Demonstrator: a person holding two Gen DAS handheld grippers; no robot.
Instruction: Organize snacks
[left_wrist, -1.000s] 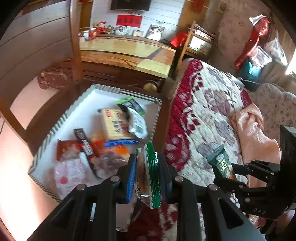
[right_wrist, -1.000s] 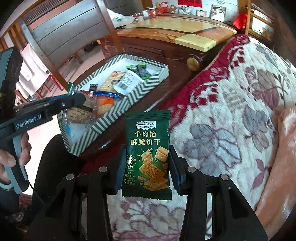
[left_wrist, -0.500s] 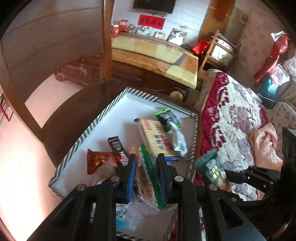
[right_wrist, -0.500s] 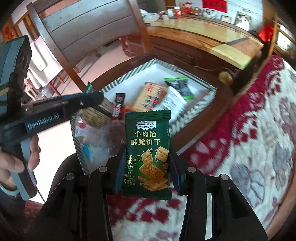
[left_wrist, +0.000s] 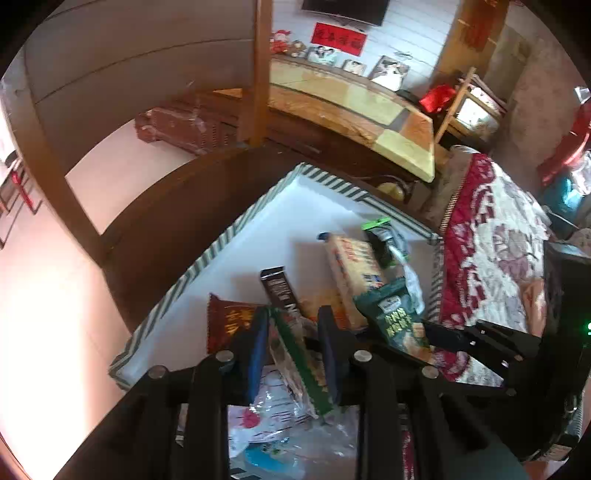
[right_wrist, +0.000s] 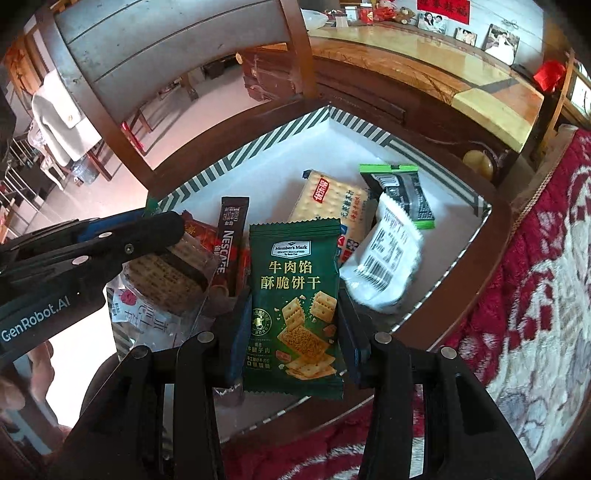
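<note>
A white box with a green-striped rim (left_wrist: 207, 258) (right_wrist: 354, 122) stands on a dark wooden chair seat and holds several snack packs. My left gripper (left_wrist: 293, 332) is shut on a clear cracker pack with a green edge (left_wrist: 295, 354), held over the box's near end; it also shows in the right wrist view (right_wrist: 162, 273). My right gripper (right_wrist: 293, 325) is shut on a dark green cracker packet (right_wrist: 295, 306), held upright over the box's near edge. That packet also shows in the left wrist view (left_wrist: 399, 314).
In the box lie a Nescafe stick (right_wrist: 229, 240), a yellow cracker pack (right_wrist: 332, 199), a white pack (right_wrist: 388, 262), a black-and-green pack (right_wrist: 402, 188) and a red pack (left_wrist: 229, 321). A red floral blanket (right_wrist: 535, 277) lies to the right. The chair back (right_wrist: 184, 48) rises behind.
Both grippers have moved left and forward from above the blanket to above the box, each still holding its pack.
</note>
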